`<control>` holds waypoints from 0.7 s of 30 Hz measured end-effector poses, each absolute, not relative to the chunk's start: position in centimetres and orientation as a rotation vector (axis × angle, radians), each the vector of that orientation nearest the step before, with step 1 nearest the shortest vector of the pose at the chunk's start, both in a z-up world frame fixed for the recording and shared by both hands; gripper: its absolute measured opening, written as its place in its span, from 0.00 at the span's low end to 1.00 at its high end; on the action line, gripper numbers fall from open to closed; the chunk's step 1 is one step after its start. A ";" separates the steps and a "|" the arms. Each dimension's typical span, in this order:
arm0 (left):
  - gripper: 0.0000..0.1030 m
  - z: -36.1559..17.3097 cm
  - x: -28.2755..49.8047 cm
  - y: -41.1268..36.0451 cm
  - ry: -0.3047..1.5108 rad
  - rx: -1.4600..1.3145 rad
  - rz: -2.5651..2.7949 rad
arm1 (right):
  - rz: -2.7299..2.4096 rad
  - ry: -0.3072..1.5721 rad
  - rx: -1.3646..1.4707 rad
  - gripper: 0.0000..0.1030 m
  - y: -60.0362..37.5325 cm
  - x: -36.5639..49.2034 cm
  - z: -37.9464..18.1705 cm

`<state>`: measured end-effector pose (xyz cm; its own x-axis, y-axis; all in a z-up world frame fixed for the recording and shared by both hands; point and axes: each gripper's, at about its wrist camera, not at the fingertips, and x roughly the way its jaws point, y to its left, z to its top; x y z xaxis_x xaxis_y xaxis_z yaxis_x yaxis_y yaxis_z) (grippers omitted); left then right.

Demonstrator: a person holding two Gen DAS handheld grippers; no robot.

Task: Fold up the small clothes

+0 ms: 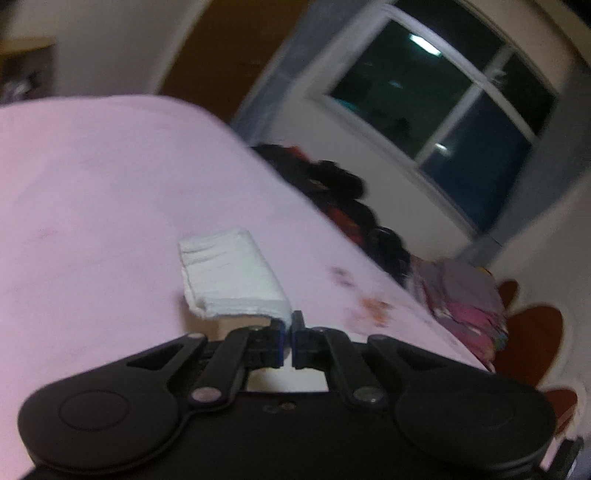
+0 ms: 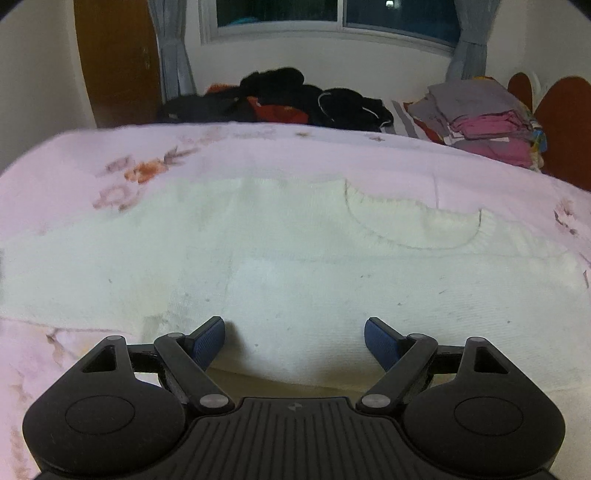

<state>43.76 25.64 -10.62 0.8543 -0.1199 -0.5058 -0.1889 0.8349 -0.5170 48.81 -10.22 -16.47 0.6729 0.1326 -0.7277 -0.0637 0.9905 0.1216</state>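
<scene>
**Right wrist: sweater flat on bed, left has a cuff pinched**

Right wrist view: white knit sweater (image 2: 295, 258) lies spread on the pink bedsheet (image 2: 92, 147), neckline (image 2: 413, 225) on the side away from the camera. Right gripper (image 2: 294, 338) sits low over the sweater's near edge, jaws wide apart, nothing between them.

Left wrist view: left gripper (image 1: 289, 325) has jaws closed on a corner of a white ribbed piece (image 1: 229, 273), probably the sweater's cuff or sleeve end; it looks lifted off the sheet. Frame is blurred, so can't confirm.

Handling, my read:
- Soft, light, floppy knit. No stiffness, will drape and sag from any single pinch.
- Stretchy; pulling hard distorts the fold line.
- Fuzzy, not slippery; pads should hold.
- Grab at ribbed edges: cuff, hem, shoulder seam. Avoid mid-panel.

Beyond the sweater, by the window (image 2: 332, 18): dark clothes heap (image 2: 288, 96) and folded stack (image 2: 480, 118).
</scene>
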 end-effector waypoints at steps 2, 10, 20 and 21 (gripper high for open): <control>0.03 -9.4 44.4 22.8 0.546 -0.550 -0.028 | 0.120 0.803 0.100 0.80 -11.3 48.5 -15.7; 0.03 -8.3 47.5 7.7 0.589 -0.450 -0.317 | 0.103 0.739 0.157 0.80 -18.3 46.5 -13.1; 0.19 -16.0 47.6 -5.3 0.820 -0.310 -0.458 | 0.021 0.753 0.234 0.80 -27.4 43.5 -13.0; 0.25 -16.3 47.8 -5.3 0.834 -0.300 -0.445 | 0.025 0.755 0.245 0.80 -27.7 43.3 -12.9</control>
